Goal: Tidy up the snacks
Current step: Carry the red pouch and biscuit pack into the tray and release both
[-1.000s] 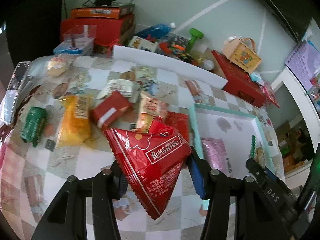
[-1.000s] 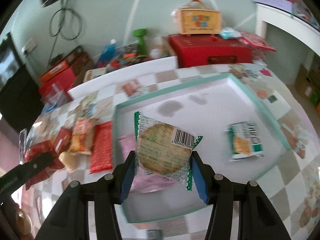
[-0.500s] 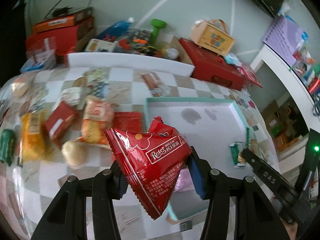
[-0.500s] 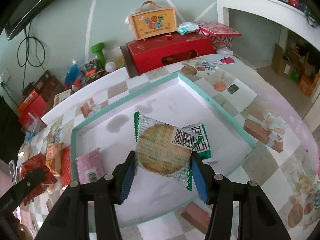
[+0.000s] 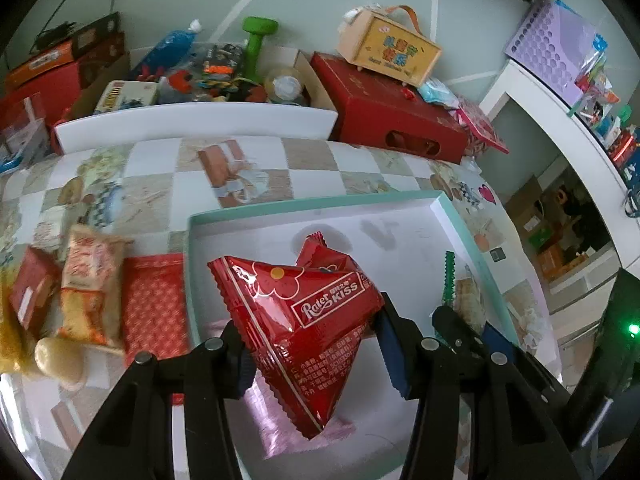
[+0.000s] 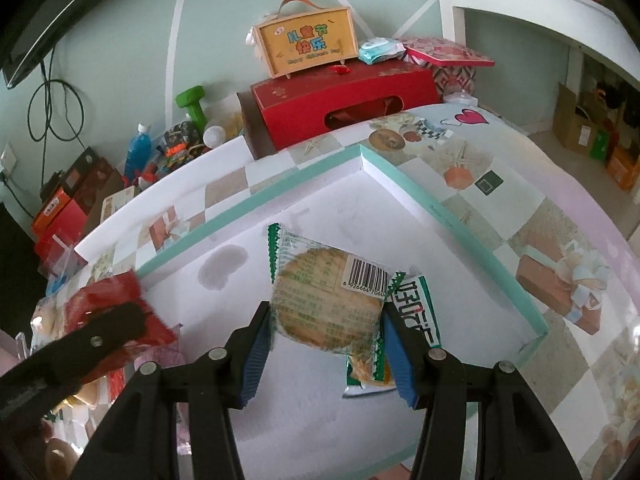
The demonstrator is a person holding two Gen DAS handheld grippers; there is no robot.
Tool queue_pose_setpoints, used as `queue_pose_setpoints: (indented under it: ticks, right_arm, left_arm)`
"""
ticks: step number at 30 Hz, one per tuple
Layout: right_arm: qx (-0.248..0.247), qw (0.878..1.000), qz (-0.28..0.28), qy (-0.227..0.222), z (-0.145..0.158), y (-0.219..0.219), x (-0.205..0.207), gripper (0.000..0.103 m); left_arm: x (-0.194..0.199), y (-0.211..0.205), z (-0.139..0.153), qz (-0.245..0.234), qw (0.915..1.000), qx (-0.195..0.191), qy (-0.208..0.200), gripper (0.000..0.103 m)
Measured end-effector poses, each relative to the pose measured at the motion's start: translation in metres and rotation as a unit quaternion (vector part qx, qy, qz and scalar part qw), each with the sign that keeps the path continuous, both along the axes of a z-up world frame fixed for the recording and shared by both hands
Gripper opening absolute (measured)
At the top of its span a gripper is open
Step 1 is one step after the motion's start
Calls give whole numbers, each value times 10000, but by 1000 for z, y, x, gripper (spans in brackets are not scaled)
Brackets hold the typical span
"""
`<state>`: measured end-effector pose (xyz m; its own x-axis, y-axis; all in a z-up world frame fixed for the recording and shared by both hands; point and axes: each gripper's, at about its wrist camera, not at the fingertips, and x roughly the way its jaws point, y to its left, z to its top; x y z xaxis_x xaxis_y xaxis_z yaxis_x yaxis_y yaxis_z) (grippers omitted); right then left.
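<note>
Left tongs (image 5: 316, 344) clamped on a glossy red Rater Kiss pouch (image 5: 304, 320), triangular, crimped edges, held over the near end of the teal-rimmed white tray (image 5: 312, 208). Right tongs (image 6: 324, 344) clamped on a clear green-edged biscuit pack (image 6: 326, 296), barcode up, over the same tray. Pink packet (image 5: 280, 420) under the pouch mostly hidden. Green-white packet (image 6: 416, 316) partly behind the right tong finger. Loose snacks (image 5: 92, 284) on the worktop (image 5: 320, 172) left of the tray are blurred.

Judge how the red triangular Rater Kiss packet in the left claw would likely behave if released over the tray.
The red packet looks puffed and glossy, so it is probably light and a bit slippery. Its foil dents where the left claw pinches it, so it likely crumples. Dropped into the tray, it would probably flop, not roll.
</note>
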<state>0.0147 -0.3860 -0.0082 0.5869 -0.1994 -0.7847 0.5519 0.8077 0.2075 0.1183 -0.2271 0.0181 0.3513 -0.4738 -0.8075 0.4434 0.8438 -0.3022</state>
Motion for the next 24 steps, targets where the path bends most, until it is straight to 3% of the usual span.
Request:
queue_pose_setpoints:
  ticks: [16,17,19,24]
  right_arm:
    - [26,9996,-263,18,-1,-16,-5,59]
    - [-27,9995,-302,14,0,-16,-5,60]
    - [-86,9994,-324,50,1,-16,-6,61]
    - [-3,9994,-343,83,0,-18,-6,61]
  left_arm:
    - [4,-24,-5,-222,9997,132,27,55]
    - [4,-23,-5,-221,9997,129,37,56]
    - [5,-22,-4,-191,9997,143,26,69]
    - [6,-19,0,-120,9997,219,-64,71]
